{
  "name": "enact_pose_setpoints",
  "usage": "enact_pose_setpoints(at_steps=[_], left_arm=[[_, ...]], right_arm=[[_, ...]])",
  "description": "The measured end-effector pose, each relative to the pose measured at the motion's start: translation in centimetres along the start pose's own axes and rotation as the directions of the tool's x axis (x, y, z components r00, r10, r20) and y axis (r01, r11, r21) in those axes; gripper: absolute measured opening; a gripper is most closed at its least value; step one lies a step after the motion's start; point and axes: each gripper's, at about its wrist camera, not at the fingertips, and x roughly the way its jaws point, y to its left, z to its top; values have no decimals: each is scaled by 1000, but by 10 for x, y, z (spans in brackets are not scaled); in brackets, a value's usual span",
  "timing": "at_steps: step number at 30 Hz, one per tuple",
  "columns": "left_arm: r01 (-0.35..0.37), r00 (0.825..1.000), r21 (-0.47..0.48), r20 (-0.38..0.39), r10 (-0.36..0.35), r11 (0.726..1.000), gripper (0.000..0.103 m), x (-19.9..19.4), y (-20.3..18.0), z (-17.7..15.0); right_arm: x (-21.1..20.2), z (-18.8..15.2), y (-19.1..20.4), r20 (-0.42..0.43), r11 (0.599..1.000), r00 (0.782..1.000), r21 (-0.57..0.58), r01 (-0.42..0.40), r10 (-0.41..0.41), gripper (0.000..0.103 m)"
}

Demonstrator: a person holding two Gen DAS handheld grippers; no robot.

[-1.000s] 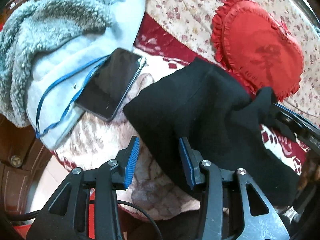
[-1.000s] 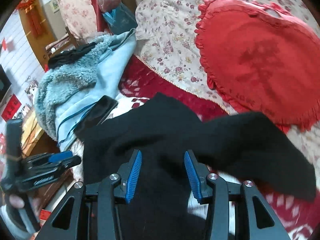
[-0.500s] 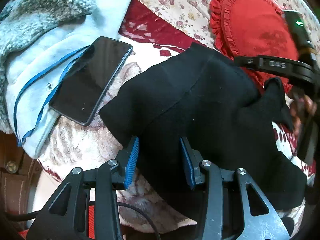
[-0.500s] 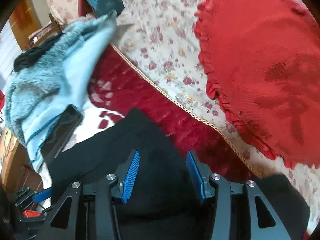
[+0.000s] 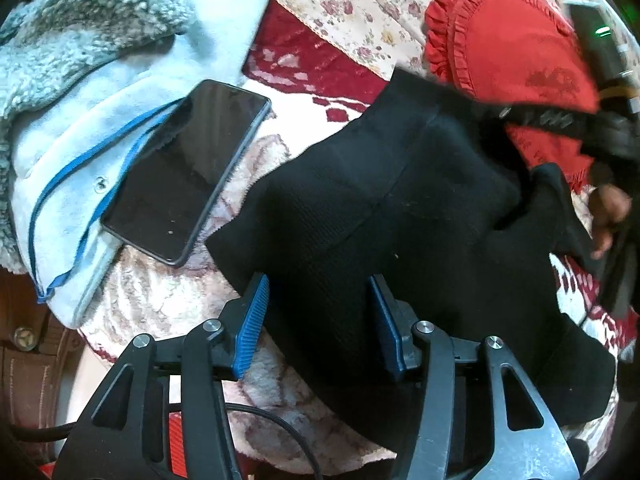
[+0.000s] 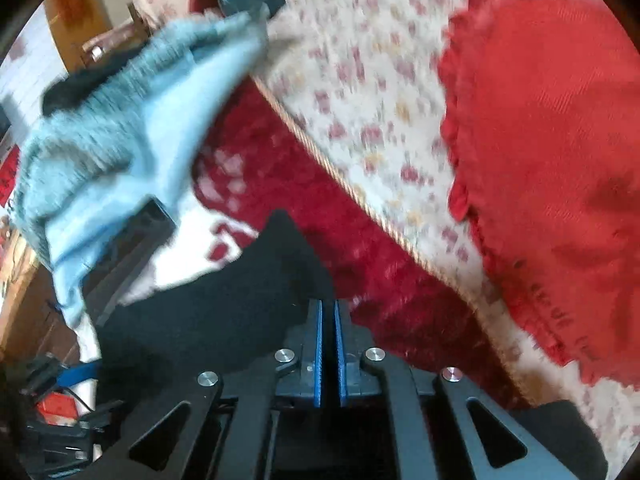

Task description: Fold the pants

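The black pants (image 5: pixel 400 216) lie bunched on the red and white blanket. My left gripper (image 5: pixel 320 320) is open, its blue pads over the pants' near edge. In the right wrist view my right gripper (image 6: pixel 328 320) is shut on a fold of the black pants (image 6: pixel 224 320) near their far corner. The right gripper's body also shows at the right edge of the left wrist view (image 5: pixel 560 120), above the pants.
A black phone (image 5: pixel 188 168) lies on a light blue fleece jacket (image 5: pixel 100 80) left of the pants. A red heart-shaped cushion (image 6: pixel 552 140) lies on a floral sheet (image 6: pixel 360 80) beyond. A wooden bed edge (image 5: pixel 24 352) is at bottom left.
My right gripper has closed on the pants' fabric; it was open half a second ago. My left gripper has moved over the pants' edge and stays open.
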Motion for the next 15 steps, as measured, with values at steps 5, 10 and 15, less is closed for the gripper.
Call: enact_pose_setpoints(at_steps=[5, 10, 15], left_arm=[[34, 999, -60, 20, -33, 998, 50, -14, 18, 0], [39, 998, -115, 51, -33, 993, 50, -34, 47, -11], [-26, 994, -179, 100, 45, 983, 50, -59, 85, -19]], right_arm=[[-82, 20, 30, 176, 999, 983, -11, -44, 45, 5], [-130, -2, 89, 233, 994, 968, -72, -78, 93, 5], [-116, -49, 132, 184, 982, 965, -44, -182, 187, 5]])
